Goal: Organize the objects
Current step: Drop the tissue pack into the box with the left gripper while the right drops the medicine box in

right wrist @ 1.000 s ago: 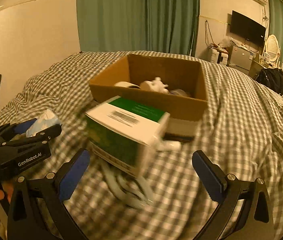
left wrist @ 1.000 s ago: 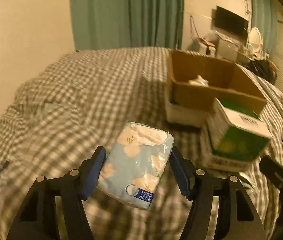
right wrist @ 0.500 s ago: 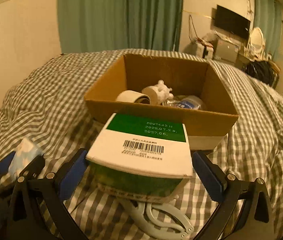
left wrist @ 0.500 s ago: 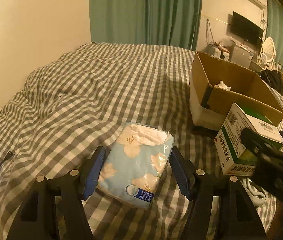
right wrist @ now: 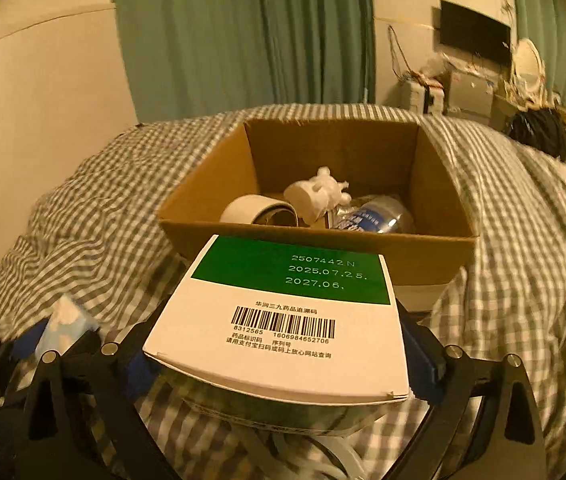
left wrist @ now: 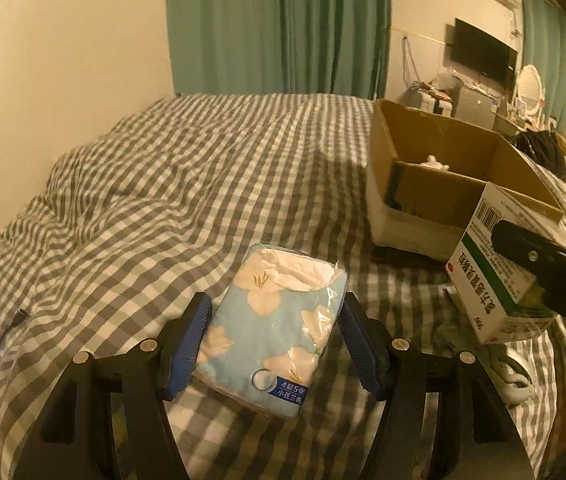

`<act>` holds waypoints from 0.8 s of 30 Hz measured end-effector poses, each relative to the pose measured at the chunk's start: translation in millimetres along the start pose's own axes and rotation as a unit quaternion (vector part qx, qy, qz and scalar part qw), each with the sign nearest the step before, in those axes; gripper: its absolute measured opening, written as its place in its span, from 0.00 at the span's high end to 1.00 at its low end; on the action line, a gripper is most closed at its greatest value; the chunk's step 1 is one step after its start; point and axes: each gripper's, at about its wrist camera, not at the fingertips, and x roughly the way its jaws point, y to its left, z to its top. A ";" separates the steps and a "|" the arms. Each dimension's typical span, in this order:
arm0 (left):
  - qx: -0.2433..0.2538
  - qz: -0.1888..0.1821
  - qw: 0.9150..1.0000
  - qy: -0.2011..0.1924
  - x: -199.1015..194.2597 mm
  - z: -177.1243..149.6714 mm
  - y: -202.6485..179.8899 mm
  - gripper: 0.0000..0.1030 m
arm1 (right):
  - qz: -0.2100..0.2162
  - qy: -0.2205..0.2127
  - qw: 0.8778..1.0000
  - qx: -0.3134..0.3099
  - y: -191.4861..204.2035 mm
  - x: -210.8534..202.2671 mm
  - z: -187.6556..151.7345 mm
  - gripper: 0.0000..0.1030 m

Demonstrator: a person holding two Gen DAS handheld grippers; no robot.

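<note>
The left gripper (left wrist: 273, 338) clamps a floral tissue pack (left wrist: 273, 328); the right gripper (right wrist: 279, 364) grips a green-and-white medicine box (right wrist: 283, 316) before the cardboard box (right wrist: 363, 258).

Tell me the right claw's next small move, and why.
Probably lift the medicine box and carry it forward over the cardboard box. The right claw looks shut on it, and the open box sits just ahead with room inside.

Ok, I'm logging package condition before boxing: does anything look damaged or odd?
The blue floral tissue pack in the left hand-held gripper has a torn-open, ragged plastic top. The green-and-white medicine carton in the right hand-held gripper looks intact.
</note>
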 end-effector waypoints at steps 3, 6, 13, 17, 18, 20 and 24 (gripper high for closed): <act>0.012 0.000 1.000 -0.012 -13.3 0.2 -11.1 0.35 | 0.011 -0.015 1.000 -0.014 -2.4 -21.1 -1.2 0.06; 0.004 -0.011 1.000 -0.016 -25.3 1.2 -17.3 0.35 | 0.020 -0.022 0.999 -0.026 -6.5 -41.7 -2.7 0.06; -0.005 -0.032 0.999 -0.016 -49.1 10.8 -33.7 0.35 | 0.032 -0.032 0.999 -0.008 -31.7 -86.3 -5.7 0.06; -0.016 -0.053 0.998 -0.021 -63.5 28.0 -46.3 0.35 | 0.024 -0.055 0.998 -0.010 -44.1 -117.7 7.4 0.06; -0.017 -0.059 0.998 -0.024 -67.0 33.0 -48.8 0.35 | 0.023 -0.063 0.998 -0.012 -47.4 -126.1 11.6 0.06; -0.015 -0.069 0.997 -0.038 -76.7 45.9 -55.7 0.35 | 0.024 -0.074 0.997 -0.011 -53.5 -138.4 18.3 0.06; -0.019 -0.094 0.994 -0.056 -89.6 78.6 -64.3 0.35 | 0.022 -0.091 0.995 -0.015 -62.5 -155.2 33.3 0.06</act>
